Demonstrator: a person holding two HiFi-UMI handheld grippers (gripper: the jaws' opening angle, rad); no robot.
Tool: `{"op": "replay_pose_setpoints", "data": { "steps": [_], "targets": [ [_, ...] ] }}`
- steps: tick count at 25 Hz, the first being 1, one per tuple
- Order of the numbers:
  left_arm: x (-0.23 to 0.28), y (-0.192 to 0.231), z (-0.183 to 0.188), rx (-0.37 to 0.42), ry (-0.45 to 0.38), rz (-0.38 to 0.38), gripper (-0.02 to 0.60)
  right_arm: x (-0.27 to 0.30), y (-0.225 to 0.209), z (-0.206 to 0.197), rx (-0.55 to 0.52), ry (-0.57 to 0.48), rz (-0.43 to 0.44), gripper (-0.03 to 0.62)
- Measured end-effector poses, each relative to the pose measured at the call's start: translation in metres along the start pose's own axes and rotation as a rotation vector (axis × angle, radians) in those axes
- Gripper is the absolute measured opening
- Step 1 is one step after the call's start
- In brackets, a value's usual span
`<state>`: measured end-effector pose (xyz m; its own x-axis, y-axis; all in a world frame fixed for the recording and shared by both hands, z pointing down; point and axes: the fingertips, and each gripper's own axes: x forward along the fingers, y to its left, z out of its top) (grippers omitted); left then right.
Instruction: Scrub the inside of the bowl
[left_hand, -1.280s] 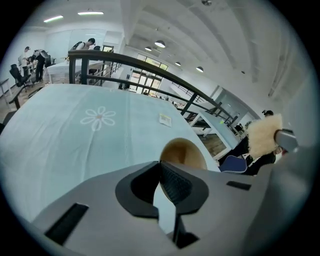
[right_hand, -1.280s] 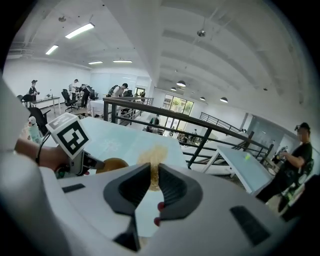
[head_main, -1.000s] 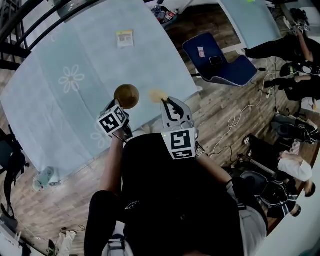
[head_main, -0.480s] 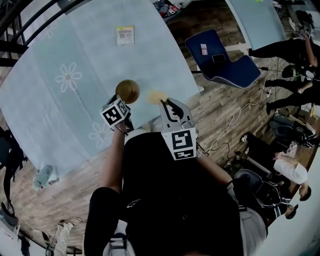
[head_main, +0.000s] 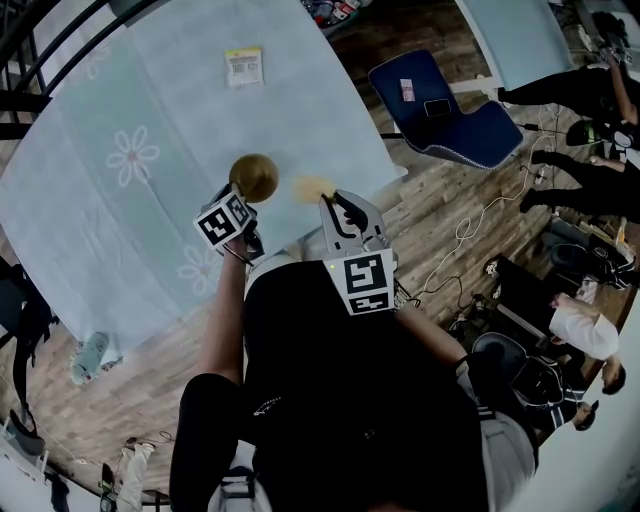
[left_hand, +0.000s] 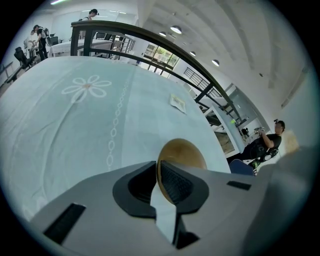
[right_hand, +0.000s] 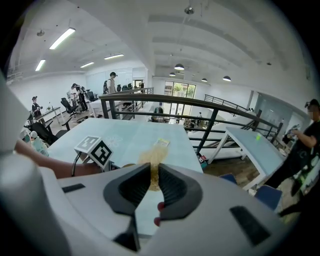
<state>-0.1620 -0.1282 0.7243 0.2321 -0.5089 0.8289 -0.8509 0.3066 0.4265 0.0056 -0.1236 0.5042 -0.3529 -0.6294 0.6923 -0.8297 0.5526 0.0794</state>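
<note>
Head view: left gripper (head_main: 243, 197) clamped on rim of brown bowl (head_main: 255, 176), right gripper (head_main: 335, 203) pinching yellow scrub pad (head_main: 312, 187) beside it, over pale-blue table (head_main: 150, 90).

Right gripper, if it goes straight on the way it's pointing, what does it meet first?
Likely the tablecloth, with the scrubber held by the right gripper touching first. The bowl lies left of that line, though depth is unclear.
</note>
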Motion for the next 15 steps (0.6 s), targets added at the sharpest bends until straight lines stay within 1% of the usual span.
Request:
{"op": "replay_pose_setpoints", "data": {
  "steps": [2,4,5,11,15],
  "targets": [
    [-0.003,0.0,0.001,0.002,-0.009,-0.01,0.034,-0.001,0.004,0.0,0.001,-0.003,0.001,0.055],
    [-0.007,0.0,0.001,0.004,-0.017,-0.013,0.107,-0.002,0.006,-0.001,0.003,-0.009,0.005,0.055],
    [-0.009,0.0,0.001,0.004,-0.024,-0.011,0.112,-0.003,0.007,0.0,0.003,-0.013,0.006,0.055],
    [-0.041,0.003,0.0,-0.006,-0.083,-0.01,0.109,-0.012,0.019,-0.002,0.011,-0.041,0.024,0.055],
    [-0.071,0.009,-0.002,-0.007,-0.142,-0.005,0.038,-0.02,0.031,-0.004,0.015,-0.063,0.037,0.055]
  ]
}}
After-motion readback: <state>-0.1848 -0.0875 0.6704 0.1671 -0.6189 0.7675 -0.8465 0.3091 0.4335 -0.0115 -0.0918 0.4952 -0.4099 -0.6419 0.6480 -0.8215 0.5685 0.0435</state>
